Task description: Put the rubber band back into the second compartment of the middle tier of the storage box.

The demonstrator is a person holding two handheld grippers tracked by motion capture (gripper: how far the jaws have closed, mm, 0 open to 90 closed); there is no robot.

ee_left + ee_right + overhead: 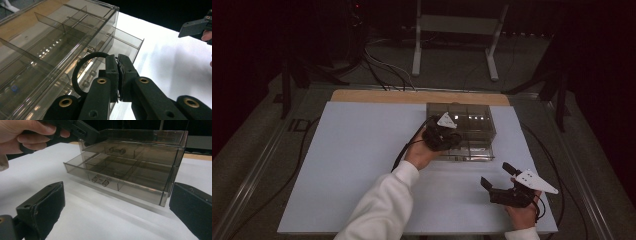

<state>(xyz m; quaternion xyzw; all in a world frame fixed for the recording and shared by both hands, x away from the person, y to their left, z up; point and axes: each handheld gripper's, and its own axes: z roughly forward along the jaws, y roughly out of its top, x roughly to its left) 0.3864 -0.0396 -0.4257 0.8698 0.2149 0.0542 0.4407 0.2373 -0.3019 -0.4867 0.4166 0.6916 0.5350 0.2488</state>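
Smoky plastic drawer box [130, 165], bottom drawer [112, 178] ajar.

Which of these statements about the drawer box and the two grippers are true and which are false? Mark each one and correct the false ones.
1. The lower drawer of the box is pulled partly out. True.
2. The right gripper is shut on the lower drawer's handle. False: it is open and rests apart from the box, on the white board.
3. The left gripper is up against the box. True.
4. The box is opaque white. False: it is smoky see-through plastic with dividers inside.
5. The left gripper's jaws are spread wide. False: they are closed together.
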